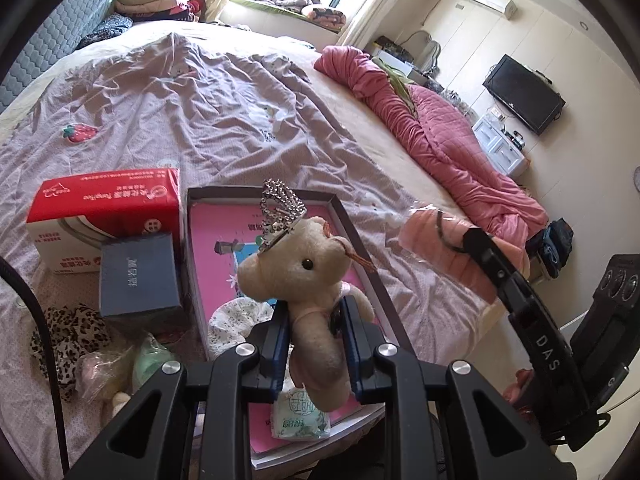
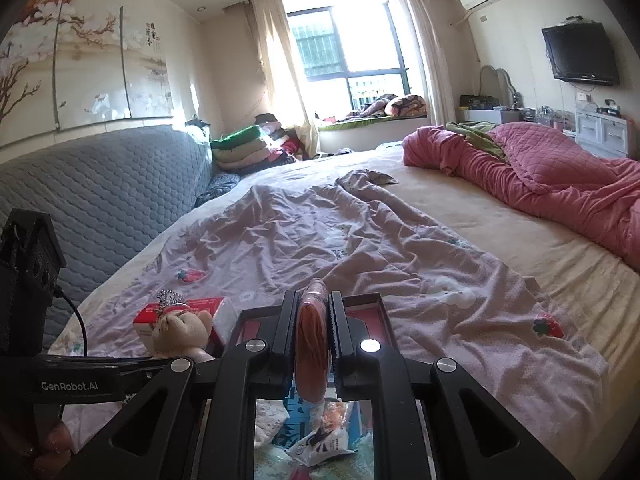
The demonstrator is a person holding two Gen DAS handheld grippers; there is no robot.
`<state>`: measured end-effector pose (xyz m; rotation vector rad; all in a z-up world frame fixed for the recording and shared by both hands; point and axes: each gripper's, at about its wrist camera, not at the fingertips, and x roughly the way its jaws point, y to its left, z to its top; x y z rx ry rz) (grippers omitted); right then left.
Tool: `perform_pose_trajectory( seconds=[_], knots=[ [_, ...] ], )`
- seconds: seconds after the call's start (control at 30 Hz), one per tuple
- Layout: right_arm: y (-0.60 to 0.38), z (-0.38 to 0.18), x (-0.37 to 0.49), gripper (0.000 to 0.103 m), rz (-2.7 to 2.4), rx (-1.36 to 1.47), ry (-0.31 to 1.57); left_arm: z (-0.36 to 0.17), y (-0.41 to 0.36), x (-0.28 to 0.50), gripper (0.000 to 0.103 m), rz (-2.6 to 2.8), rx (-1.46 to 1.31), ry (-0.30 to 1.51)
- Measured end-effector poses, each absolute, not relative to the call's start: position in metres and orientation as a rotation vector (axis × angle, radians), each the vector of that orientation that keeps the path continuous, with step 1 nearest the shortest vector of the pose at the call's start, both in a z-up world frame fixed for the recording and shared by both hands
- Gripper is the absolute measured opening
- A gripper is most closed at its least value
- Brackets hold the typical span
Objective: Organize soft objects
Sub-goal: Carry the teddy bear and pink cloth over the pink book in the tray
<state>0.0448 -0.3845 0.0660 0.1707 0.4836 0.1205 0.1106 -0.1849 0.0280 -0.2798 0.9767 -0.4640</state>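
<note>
2 grippers over a bed, each clamped on a soft item above a shallow box.

On the bed (image 1: 168, 92), at the left, a leopard-print cloth (image 1: 68, 344) lies below a red tissue box (image 1: 104, 216), with a dark blue box (image 1: 138, 276) leaning on the tissue box's front. Just right of them sits the shallow box (image 1: 360, 232), pink inside. The left gripper (image 1: 314, 340) has its 2 fingers closed tight on the body of a cream teddy bear (image 1: 304, 276) wearing a silver crown (image 1: 280, 212), held up above the box. Further right, the right gripper (image 2: 314, 340) is squeezed nearly shut around a flat pink packet in clear wrap (image 2: 313, 344), also over the box. A rumpled pink quilt (image 1: 452, 136) lies along the bed's right side.
</note>
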Motion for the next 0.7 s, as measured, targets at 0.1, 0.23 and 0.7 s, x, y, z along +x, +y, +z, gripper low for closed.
perform_pose_trajectory(
  seconds=[0.1,0.23,0.7],
  knots=[
    [-0.393,0.060,0.047,0.015,0.101,0.178,0.496,0.020,-0.191,0.115,0.025,-0.469,-0.277,0.990],
    [-0.399,0.050,0.049,0.015,0.074,0.172,0.516,0.007,-0.196,0.121,0.025,-0.472,-0.279,1.013],
    [-0.402,0.031,0.060,0.015,0.054,0.150,0.566,-0.040,-0.204,0.140,0.025,-0.475,-0.337,1.131]
  ],
)
